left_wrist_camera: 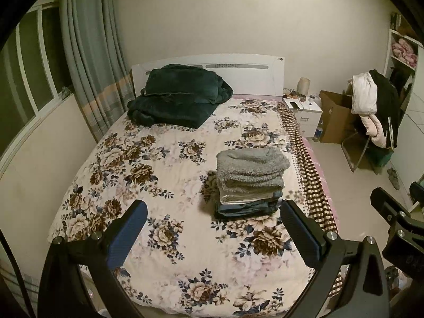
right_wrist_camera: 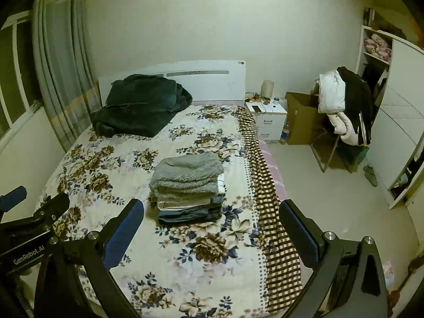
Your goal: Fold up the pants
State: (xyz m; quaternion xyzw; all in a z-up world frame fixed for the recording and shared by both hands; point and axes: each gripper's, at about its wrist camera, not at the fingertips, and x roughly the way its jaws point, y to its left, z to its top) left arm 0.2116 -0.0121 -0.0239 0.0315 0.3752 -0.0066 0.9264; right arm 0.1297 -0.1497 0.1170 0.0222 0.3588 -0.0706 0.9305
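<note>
Several folded garments already sit in a neat stack [left_wrist_camera: 250, 182] on the floral quilt [left_wrist_camera: 164, 175]; your left gripper [left_wrist_camera: 214, 234] and right gripper [right_wrist_camera: 212, 234] both gape empty, and no unfolded pants show.

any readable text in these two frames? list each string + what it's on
"GenRobot.AI" (the end runs behind the right gripper's frame): white print on the left gripper body, right wrist view.
Right gripper body, left wrist view: faint marks, too dark to read.
Headboard: grey strip with a small pattern, too small to read; may not be text.
Items on the nightstand: too small to read.
Nothing else legible.
</note>
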